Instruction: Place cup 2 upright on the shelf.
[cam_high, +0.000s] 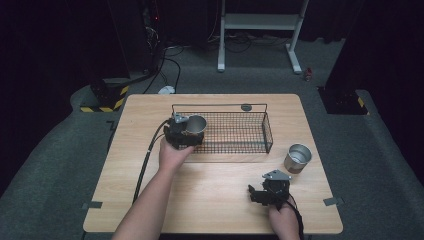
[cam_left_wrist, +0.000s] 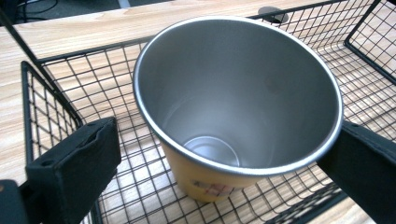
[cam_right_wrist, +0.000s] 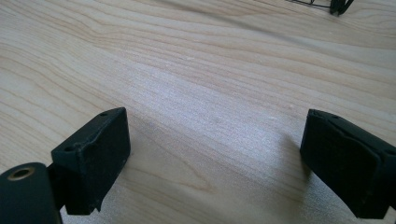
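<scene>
Holds the left tongs (cam_high: 187, 132) in the left hand (cam_high: 172, 155) at the left end of a black wire-mesh basket with a thin rail handle (cam_high: 220, 105), set on the far half of a pale wooden counter (cam_high: 215, 200). Has them spread wide around a tapered steel cup with a yellowish outer wall (cam_left_wrist: 233, 93), standing mouth-up on the mesh floor in that left end of the basket. In the left gripper view, leaves a clear gap between the left pad (cam_left_wrist: 88, 158) and the wall of the cup, and brings the right pad (cam_left_wrist: 364, 163) just beside the rim; cannot tell whether touching there. No squeeze on the cup from either side. Looks straight down into the bare, shiny inside of the cup, with a small printed mark low on its outer wall. Rests the right tongs (cam_high: 260, 192) in the right hand (cam_high: 282, 220) low at the near right part of the counter, well apart from the basket. Has these spread wide too, with nothing but bare wood grain between the two black pads in the right gripper view. Leaves a second, plain silver metal cup (cam_high: 298, 158) upright on the counter, just beyond the right tongs and beside the right end of the basket, outside it.
</scene>
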